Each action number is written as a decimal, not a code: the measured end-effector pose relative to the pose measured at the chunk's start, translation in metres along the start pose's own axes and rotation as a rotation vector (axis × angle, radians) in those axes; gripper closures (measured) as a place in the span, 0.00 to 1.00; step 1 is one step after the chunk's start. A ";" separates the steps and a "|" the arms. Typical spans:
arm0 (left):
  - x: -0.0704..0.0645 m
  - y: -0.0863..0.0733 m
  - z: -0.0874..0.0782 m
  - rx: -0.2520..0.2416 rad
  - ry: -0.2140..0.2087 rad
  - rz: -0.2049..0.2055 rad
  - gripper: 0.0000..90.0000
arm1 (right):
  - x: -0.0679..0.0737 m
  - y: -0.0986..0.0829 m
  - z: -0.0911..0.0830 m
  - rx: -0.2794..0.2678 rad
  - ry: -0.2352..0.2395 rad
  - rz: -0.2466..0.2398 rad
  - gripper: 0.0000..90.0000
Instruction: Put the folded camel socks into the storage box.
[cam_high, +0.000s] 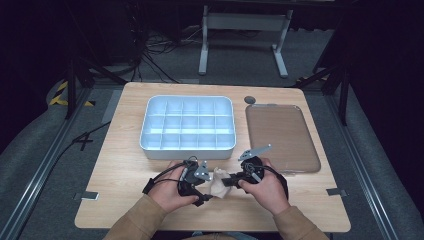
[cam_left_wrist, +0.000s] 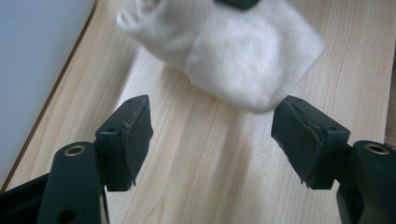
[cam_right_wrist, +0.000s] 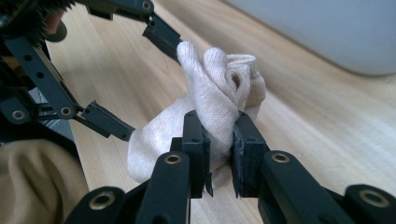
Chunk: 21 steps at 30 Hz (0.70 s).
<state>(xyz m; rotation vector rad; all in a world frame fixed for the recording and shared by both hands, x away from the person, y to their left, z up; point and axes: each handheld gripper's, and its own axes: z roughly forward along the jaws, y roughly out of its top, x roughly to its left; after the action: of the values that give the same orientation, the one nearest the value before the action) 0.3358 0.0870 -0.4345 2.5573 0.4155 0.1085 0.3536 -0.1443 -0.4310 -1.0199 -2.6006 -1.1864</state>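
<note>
**Sock pinched, second gripper waiting**

The right gripper (cam_right_wrist: 219, 154) was clamped on a cream sock (cam_right_wrist: 205, 107), its jaws squeezing a fold of the soft, bunched knit, cuff rolled at the top. The sock sat on the wooden table (cam_high: 120, 165) near the front edge, just before the white divided bin (cam_high: 187, 122). The left gripper (cam_left_wrist: 212, 140) stood spread wide, jaws either side of the sock's toe end, gripping nothing. This looked like the folding or bundling step; next, the left would likely need to close on the loose end. A brown tray (cam_high: 282, 135) lay to the right.
</note>
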 end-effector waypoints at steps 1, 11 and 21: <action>0.000 -0.001 -0.001 -0.001 0.005 -0.005 0.33 | 0.000 0.001 -0.001 -0.004 -0.002 0.001 0.87; -0.004 0.004 -0.004 -0.042 -0.027 0.017 0.36 | 0.001 0.005 -0.002 -0.027 -0.019 0.000 0.87; 0.003 -0.005 -0.015 -0.017 0.023 -0.009 0.34 | 0.002 0.013 -0.013 -0.069 -0.040 -0.011 0.87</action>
<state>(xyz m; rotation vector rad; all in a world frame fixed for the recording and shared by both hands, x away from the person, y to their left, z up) 0.3349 0.0995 -0.4246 2.5391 0.4329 0.1376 0.3582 -0.1468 -0.4129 -1.0539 -2.6161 -1.2801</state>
